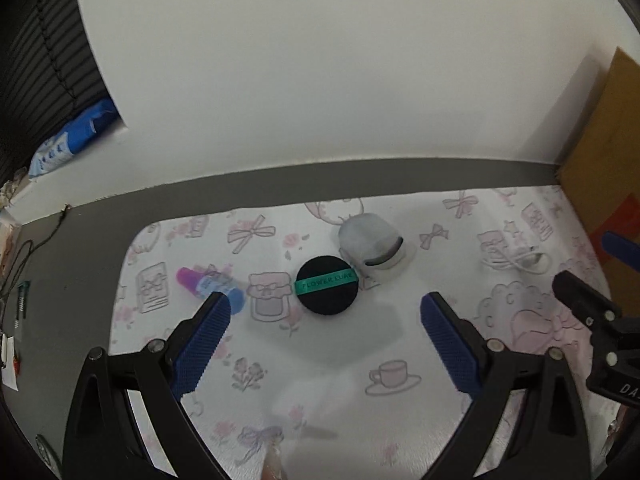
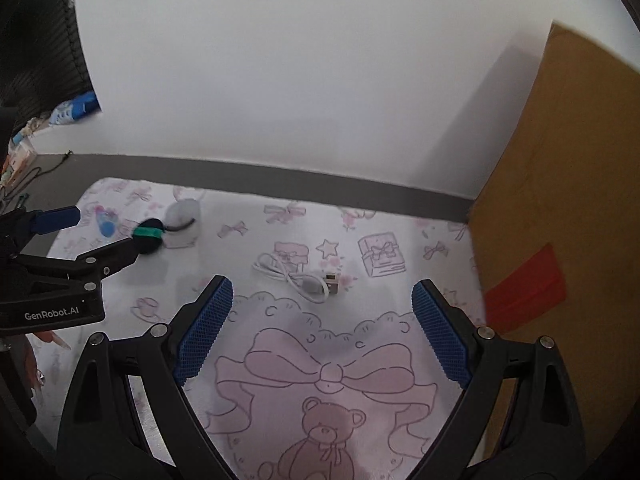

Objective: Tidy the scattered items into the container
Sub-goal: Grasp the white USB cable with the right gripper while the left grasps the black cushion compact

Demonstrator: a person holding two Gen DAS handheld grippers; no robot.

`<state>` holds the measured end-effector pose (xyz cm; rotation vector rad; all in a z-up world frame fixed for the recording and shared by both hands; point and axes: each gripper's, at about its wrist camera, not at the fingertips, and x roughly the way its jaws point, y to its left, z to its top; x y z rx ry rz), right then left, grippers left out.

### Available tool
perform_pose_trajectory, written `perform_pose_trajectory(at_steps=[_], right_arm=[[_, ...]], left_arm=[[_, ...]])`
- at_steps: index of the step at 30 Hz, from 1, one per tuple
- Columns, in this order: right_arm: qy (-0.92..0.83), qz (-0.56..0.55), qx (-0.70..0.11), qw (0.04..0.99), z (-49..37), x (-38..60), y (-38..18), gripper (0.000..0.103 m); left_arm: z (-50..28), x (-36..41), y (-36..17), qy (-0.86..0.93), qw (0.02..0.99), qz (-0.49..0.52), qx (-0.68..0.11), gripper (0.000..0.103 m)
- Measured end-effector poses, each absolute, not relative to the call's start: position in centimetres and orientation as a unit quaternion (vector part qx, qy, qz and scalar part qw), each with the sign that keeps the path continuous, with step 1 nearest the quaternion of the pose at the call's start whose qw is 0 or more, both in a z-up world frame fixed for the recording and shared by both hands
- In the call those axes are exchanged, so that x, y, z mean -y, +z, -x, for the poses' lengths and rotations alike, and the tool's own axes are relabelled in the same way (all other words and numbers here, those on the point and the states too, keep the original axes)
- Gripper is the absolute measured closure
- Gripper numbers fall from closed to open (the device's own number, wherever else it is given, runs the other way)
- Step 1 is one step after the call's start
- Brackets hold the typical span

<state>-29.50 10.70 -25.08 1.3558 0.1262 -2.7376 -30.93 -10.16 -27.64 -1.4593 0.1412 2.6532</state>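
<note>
A black round puff [image 1: 327, 290] with a green band lies on the patterned mat [image 1: 360, 360], just ahead of my open left gripper [image 1: 326, 304]. Left of it lies a small bottle [image 1: 210, 283] with a pink and a blue end, partly behind my left finger. Behind the puff a small whitish container [image 1: 370, 240] lies on its side, mouth to the right. A coiled white USB cable [image 2: 298, 278] rests ahead of my open right gripper [image 2: 322, 294]; nothing is between either pair of fingers. The puff [image 2: 150, 234] and container [image 2: 183, 216] show at the left of the right wrist view.
A brown cardboard box [image 2: 560, 200] with a red label stands at the mat's right edge. A white wall and a grey table strip [image 1: 320, 180] run behind the mat. Cords and small clutter [image 1: 20, 300] lie on the far left. A blue packet [image 1: 76, 136] sits by the dark blinds.
</note>
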Motion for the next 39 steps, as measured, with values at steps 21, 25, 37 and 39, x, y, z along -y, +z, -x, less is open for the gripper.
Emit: perform_pose_trajectory(at_steps=[21,25,37,39], right_arm=[[-0.881,-0.464,-0.049,0.085,32.7,-10.6,-30.5,0.009],[-0.883,-0.459,-0.051,0.087,32.4,-10.8,-30.6,0.010],[-0.884,-0.460,-0.049,0.071,31.7,-10.7,-29.8,0.068],[-0.884,-0.461,-0.047,0.067,31.9,-10.7,-29.9,0.069]], left_arm=[[32.0,10.7,-31.2,0.882,0.062,0.465,-0.027,0.000],[31.9,10.8,-31.1,0.880,0.061,0.469,-0.026,0.000],[30.3,10.7,-30.1,0.880,0.074,0.468,-0.033,0.044],[30.2,10.7,-29.9,0.879,0.074,0.469,-0.033,0.058]])
